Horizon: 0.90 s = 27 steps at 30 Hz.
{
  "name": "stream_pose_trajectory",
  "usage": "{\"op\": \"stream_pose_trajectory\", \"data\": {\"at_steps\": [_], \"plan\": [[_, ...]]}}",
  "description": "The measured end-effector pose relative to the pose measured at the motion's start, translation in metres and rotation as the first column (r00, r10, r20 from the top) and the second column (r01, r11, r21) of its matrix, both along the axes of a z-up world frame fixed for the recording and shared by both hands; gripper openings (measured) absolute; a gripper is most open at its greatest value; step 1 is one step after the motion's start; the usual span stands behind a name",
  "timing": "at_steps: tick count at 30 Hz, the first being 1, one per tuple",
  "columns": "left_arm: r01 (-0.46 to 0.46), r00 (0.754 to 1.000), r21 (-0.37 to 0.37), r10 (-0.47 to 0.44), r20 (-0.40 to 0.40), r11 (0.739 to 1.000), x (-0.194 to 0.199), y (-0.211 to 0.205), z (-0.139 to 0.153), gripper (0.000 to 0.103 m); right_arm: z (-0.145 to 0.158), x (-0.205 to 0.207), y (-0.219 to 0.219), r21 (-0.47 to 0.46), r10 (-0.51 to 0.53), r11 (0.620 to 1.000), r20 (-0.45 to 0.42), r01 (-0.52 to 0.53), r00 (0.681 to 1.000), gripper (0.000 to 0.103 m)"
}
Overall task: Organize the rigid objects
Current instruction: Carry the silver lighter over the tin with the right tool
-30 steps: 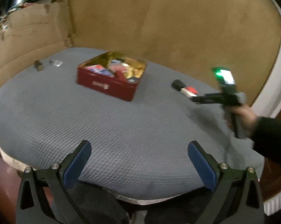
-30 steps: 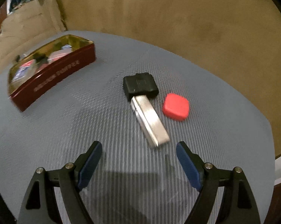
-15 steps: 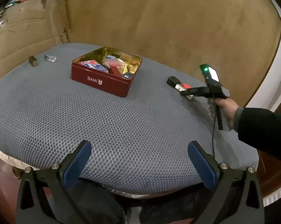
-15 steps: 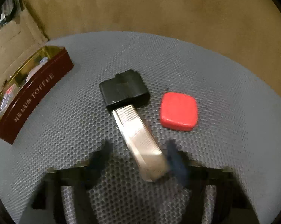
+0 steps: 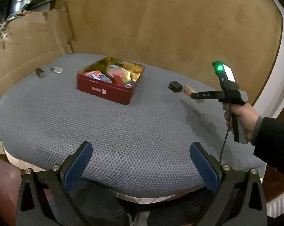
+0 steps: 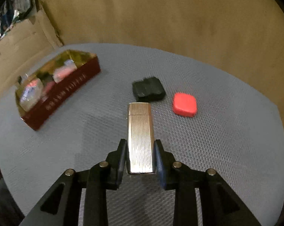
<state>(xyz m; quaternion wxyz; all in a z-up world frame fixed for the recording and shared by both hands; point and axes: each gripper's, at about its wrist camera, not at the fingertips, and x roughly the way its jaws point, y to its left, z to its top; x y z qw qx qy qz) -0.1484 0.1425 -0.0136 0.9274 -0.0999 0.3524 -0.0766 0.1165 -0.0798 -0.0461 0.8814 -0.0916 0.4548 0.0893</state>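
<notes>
R gripper (image 6: pixel 140 156) jaws have just closed on ribbed silver metal lighter (image 6: pixel 140 133), held above grey mesh counter (image 6: pixel 226 150) mid-right. Stiff, dense, slick; flat sides best. L gripper (image 5: pixel 141 166) jaws wide, empty.

lighter (image 6: pixel 140 137): ribbed shiny metal | tin (image 5: pixel 111 92): glossy red, gold-lined | table cover (image 5: pixel 123 131): grey honeycomb mesh cloth

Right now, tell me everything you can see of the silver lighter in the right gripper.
The lighter is a slim rectangular case, shiny silver metal with fine lengthwise ribs. A seam marks its hinged lid, which is closed, at the far end. The right gripper has just closed on its lower half, pads pressing both sides. It points away, toward the black block.
</notes>
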Motion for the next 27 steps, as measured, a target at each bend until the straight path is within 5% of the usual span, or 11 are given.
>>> {"op": "stream_pose_trajectory", "data": {"at_steps": [12,21,27], "plan": [[-0.135,0.991,-0.01,0.135,0.012,0.991,-0.01,0.038,0.008,0.102,0.077,0.0,0.08,-0.03,0.019,0.999,0.145,-0.015,0.989,0.029],[-0.163,0.987,-0.022,0.163,-0.008,0.986,-0.007,0.048,0.004,0.102,0.203,0.021,0.106,-0.051,0.07,0.997,0.285,-0.058,0.956,0.029],[-0.176,0.984,-0.034,0.176,-0.019,0.984,-0.007,0.054,0.003,0.102,0.214,0.026,0.135,-0.04,0.089,0.996,0.303,-0.081,0.949,0.029]]}}
